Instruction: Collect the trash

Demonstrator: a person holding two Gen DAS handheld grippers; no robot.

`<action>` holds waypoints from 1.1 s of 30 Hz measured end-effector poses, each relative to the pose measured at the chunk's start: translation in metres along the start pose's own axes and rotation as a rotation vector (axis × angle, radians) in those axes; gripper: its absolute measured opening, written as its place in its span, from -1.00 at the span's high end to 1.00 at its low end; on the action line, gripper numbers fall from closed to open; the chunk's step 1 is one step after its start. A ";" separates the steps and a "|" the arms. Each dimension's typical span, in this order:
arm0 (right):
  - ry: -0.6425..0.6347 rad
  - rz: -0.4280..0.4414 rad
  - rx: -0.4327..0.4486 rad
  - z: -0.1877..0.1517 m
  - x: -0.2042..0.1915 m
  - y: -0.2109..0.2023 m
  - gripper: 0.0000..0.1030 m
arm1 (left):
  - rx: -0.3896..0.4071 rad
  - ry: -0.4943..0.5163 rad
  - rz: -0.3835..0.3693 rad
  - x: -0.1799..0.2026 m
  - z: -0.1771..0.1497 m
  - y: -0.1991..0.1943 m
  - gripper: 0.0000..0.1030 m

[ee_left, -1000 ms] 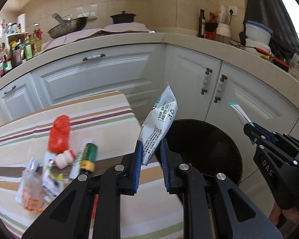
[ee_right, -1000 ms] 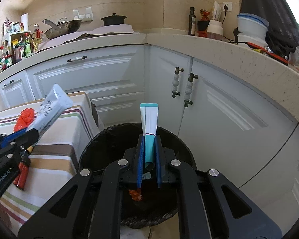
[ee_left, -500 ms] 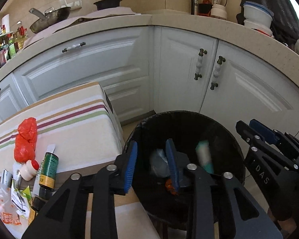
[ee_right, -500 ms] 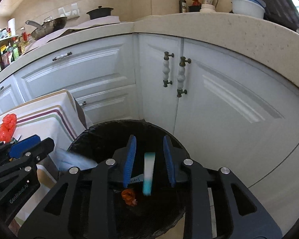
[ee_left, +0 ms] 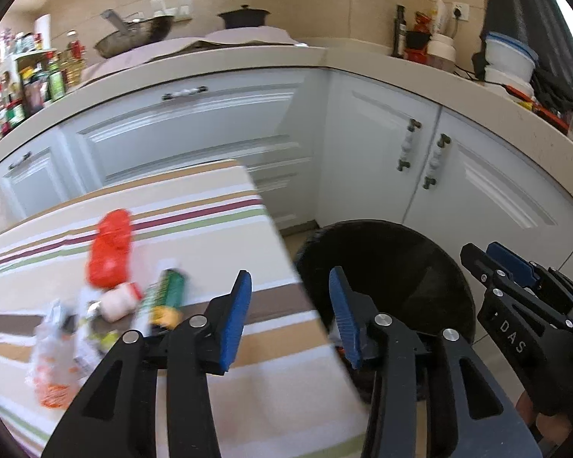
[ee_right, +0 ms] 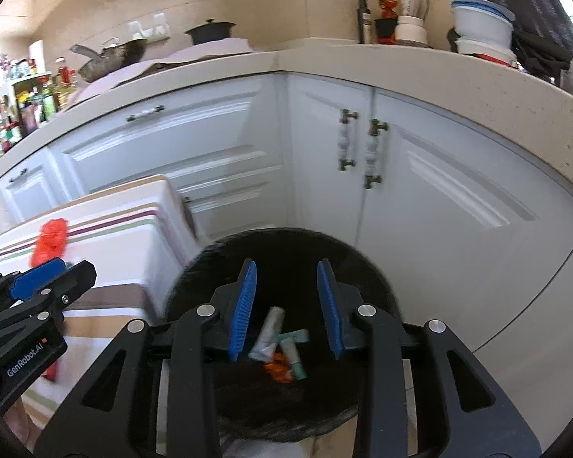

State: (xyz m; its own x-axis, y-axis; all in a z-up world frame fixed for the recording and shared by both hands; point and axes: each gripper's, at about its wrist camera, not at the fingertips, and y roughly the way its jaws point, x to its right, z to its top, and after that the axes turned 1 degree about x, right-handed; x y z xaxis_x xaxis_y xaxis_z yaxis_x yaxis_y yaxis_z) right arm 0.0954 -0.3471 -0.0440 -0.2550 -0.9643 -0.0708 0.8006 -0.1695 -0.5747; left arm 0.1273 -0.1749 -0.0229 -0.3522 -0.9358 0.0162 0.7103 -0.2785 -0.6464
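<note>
A black-lined trash bin [ee_right: 286, 244] stands on the floor beside the striped table [ee_left: 210, 198]. Inside it lie a grey sachet [ee_right: 267, 334], a teal-and-white tube [ee_right: 294, 347] and an orange scrap [ee_right: 279, 366]. My right gripper [ee_right: 286, 305] is open and empty above the bin. My left gripper [ee_left: 290, 316] is open and empty over the table's right edge, next to the bin [ee_left: 393, 259]. On the table lie a red bag [ee_left: 109, 252], a small white bottle [ee_left: 120, 301], a green tube [ee_left: 164, 297] and clear wrappers [ee_left: 53, 358].
White cabinets [ee_right: 363, 152] and a counter [ee_right: 401, 61] with pots, bottles and bowls wrap around behind the bin. The right gripper shows at the right edge of the left wrist view [ee_left: 515, 297]; the left gripper shows at the left edge of the right wrist view [ee_right: 30, 297].
Both grippers opened and dropped their trash into the bin: the grey sachet from the left, the teal tube from the right. The left gripper has since swung left toward the table.
</note>
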 end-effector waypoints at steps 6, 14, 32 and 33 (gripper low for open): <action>-0.041 0.076 0.004 -0.005 -0.046 -0.019 0.26 | 0.020 -0.044 0.066 -0.043 -0.014 -0.032 0.14; -0.111 0.153 -0.009 -0.020 -0.102 -0.037 0.26 | 0.038 -0.114 0.197 -0.106 -0.041 -0.069 0.10; -0.247 0.212 -0.127 -0.057 -0.184 -0.028 0.26 | -0.016 -0.252 0.327 -0.201 -0.090 -0.087 -0.10; -0.249 0.210 -0.138 -0.058 -0.186 -0.025 0.26 | -0.020 -0.254 0.331 -0.203 -0.092 -0.087 -0.12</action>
State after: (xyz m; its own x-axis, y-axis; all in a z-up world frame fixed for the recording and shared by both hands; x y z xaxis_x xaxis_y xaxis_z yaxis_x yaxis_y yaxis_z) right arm 0.0908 -0.1515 -0.0638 0.0608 -0.9981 -0.0077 0.7364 0.0501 -0.6747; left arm 0.0814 0.0595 -0.0402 0.0559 -0.9984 -0.0091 0.7470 0.0478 -0.6631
